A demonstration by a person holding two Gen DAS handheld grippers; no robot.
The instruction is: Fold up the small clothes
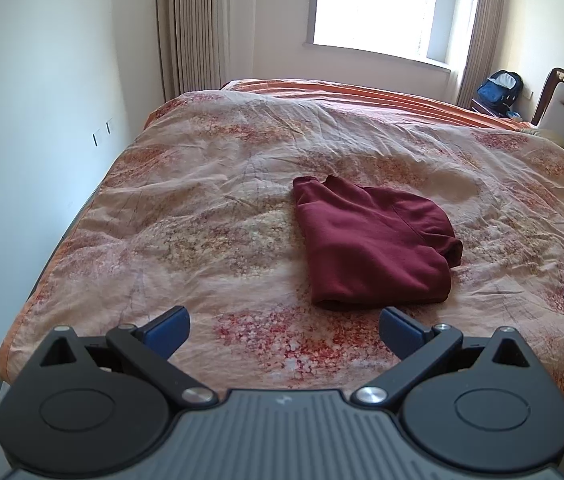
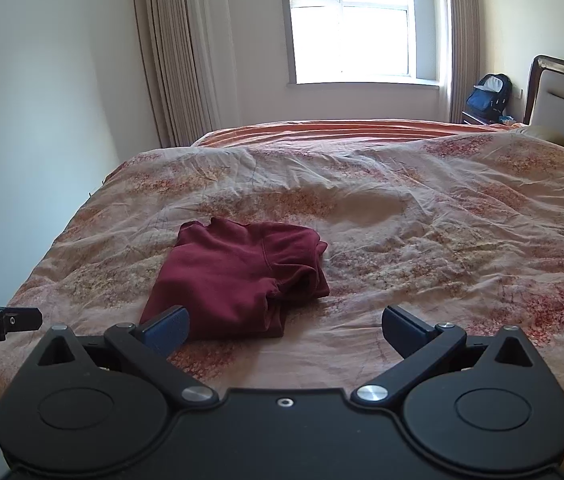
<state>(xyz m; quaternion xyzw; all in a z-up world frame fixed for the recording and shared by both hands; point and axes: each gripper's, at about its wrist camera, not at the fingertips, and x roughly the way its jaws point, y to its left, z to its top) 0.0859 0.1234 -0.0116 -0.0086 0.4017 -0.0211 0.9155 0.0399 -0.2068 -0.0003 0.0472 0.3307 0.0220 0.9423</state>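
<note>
On the floral quilt (image 1: 210, 208), near its front edge, the maroon garment (image 1: 373, 244) lies already folded into a compact bundle. Both the left gripper (image 1: 283, 330) and right gripper (image 2: 285, 330) hover empty, jaws spread wide. Folding looks finished; next likely needs only tidying or withdrawal.

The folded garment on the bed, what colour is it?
Dark maroon red, plain with no print; the garment shows best in the left wrist view.

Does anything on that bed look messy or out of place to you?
Only small things. The dark red garment is folded but uneven: its right side bunches into loose rolls. The floral quilt is wrinkled, with a dent beyond the garment. Both grippers are open and empty.
</note>
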